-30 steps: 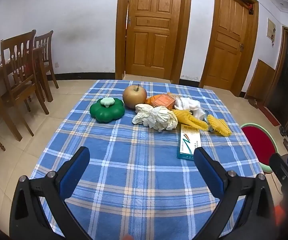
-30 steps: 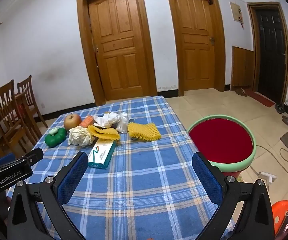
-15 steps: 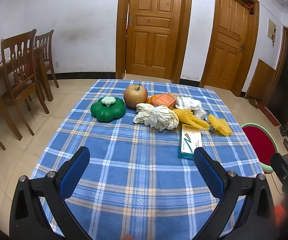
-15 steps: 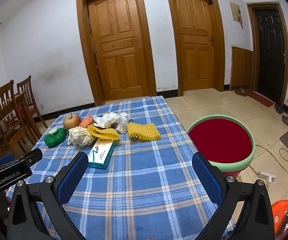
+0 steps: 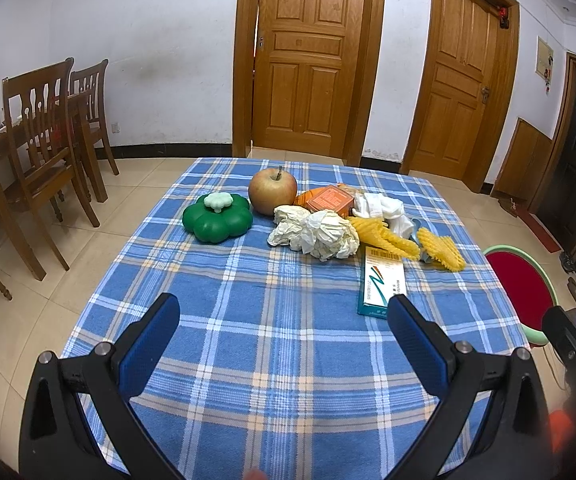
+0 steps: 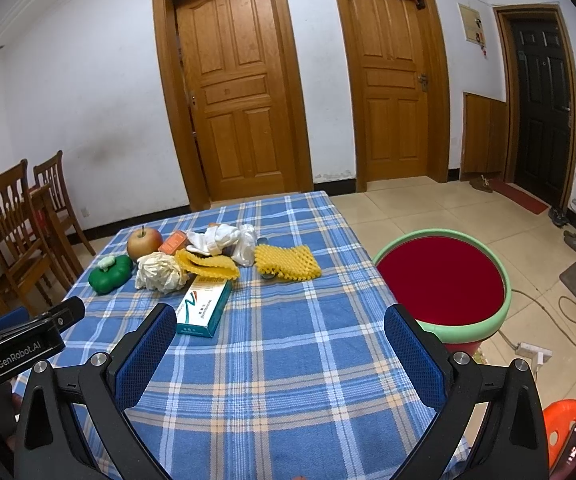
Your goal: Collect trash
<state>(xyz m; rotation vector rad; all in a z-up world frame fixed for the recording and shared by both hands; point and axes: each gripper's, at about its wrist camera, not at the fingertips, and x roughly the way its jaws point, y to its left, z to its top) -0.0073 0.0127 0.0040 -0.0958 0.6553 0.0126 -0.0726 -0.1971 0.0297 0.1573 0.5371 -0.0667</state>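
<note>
On the blue plaid table (image 5: 247, 340) lie crumpled white paper (image 5: 320, 232) (image 6: 159, 272), yellow foam nets (image 5: 440, 246) (image 6: 288, 262), a white cloth wad (image 5: 380, 206) (image 6: 223, 238), an orange box (image 5: 328, 200) and a teal medicine box (image 5: 382, 286) (image 6: 203, 306). A red bin with a green rim (image 6: 442, 284) (image 5: 524, 288) stands right of the table. My left gripper (image 5: 283, 320) is open and empty over the near table. My right gripper (image 6: 275, 330) is open and empty, just in front of the medicine box.
An apple (image 5: 272, 192) (image 6: 144, 242) and a green pumpkin-shaped container (image 5: 217, 220) (image 6: 109, 276) sit at the left of the pile. Wooden chairs (image 5: 43, 152) stand left of the table. An orange stool (image 6: 568, 428), a power strip (image 6: 532, 352) and cables lie on the floor at the right.
Both grippers have crept slightly forward toward the pile. Nothing on the table has moved.
</note>
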